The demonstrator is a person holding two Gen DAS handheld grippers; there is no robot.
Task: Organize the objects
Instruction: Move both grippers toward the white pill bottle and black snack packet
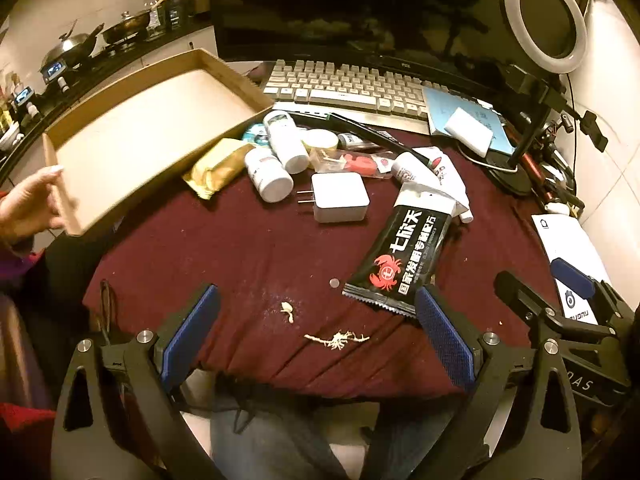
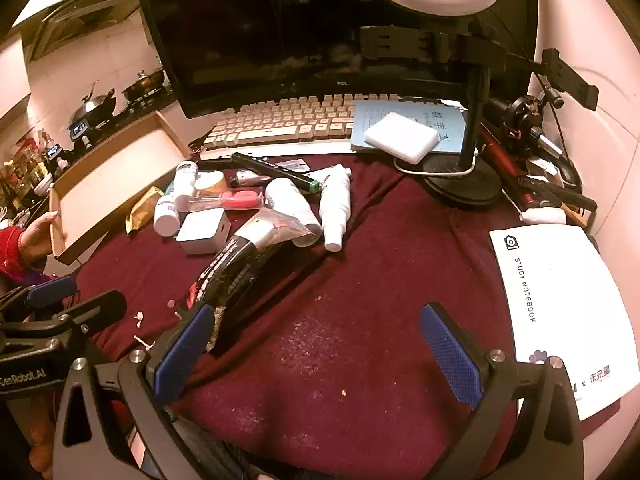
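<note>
A pile of small objects lies on the dark red tablecloth [image 1: 224,248]: white pill bottles [image 1: 269,173], a white charger plug [image 1: 339,197], a gold packet [image 1: 218,166], a red item in clear wrap [image 1: 354,162], a white tube [image 1: 424,172] and a black snack packet [image 1: 404,256]. A bare hand [image 1: 28,204] holds an empty cardboard box [image 1: 132,136] tilted at the table's left edge. My left gripper [image 1: 316,332] is open and empty above the near cloth. My right gripper [image 2: 316,344] is open and empty; its left finger is beside the black packet [image 2: 232,268].
A keyboard [image 1: 344,88] and dark monitor [image 1: 340,8] stand at the back. A ring light on a stand [image 1: 546,20], a blue booklet with a white power bank [image 2: 400,136] and a white study notebook [image 2: 560,304] are at the right. Crumbs [image 1: 336,338] lie on the cloth.
</note>
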